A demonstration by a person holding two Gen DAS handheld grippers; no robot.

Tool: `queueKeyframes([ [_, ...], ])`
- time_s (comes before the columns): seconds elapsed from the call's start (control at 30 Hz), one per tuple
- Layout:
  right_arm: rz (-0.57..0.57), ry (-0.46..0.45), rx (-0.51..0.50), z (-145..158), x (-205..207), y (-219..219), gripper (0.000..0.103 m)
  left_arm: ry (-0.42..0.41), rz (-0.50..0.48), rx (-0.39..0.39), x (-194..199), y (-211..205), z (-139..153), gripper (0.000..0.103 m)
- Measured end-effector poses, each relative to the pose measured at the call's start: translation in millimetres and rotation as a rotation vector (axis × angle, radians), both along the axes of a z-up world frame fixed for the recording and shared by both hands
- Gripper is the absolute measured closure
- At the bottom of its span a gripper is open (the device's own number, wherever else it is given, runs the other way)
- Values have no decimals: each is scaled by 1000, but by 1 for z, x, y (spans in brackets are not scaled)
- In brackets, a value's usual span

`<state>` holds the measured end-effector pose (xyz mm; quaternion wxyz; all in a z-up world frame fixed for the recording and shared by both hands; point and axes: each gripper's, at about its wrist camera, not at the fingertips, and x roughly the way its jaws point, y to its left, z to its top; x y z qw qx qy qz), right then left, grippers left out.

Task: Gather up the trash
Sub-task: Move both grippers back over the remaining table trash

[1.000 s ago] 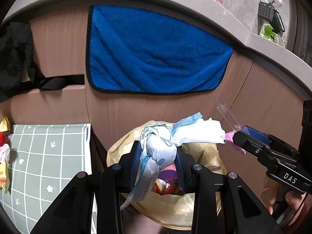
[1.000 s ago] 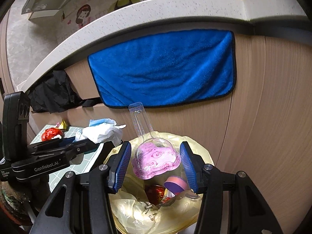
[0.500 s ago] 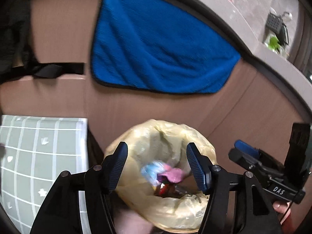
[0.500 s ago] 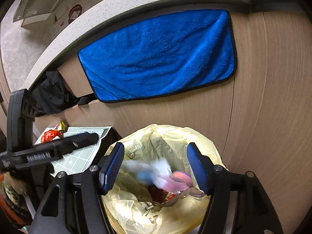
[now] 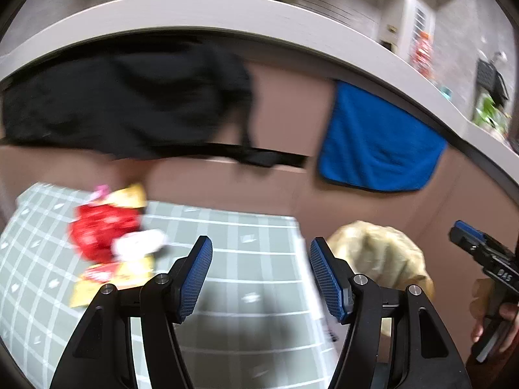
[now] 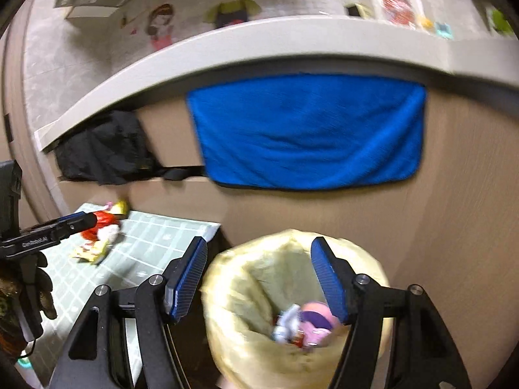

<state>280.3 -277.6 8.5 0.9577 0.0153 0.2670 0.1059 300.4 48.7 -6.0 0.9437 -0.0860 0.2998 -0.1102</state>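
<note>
Left wrist: empty left gripper [image 5: 259,278] above checked mat [image 5: 259,236].

Trash pile [image 5: 107,246] blurred; bin liner [image 6: 246,291] bottom cut off.

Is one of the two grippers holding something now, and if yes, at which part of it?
Nothing is held. The left gripper and the right gripper both stand open, with nothing between the fingers.

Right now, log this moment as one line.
left gripper: open, empty, over table | right gripper: open, empty, over trash bag | wrappers remain on table
</note>
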Motion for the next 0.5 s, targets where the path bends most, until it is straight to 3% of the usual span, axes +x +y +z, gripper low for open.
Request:
queueKeyframes([
  [0.3, 190, 15, 11, 4, -2, 120, 38, 18, 174, -70, -35, 125, -24, 29],
  [0.5, 309, 64, 8, -15, 3, 194, 38, 136, 190, -85, -36, 169, -59, 29],
])
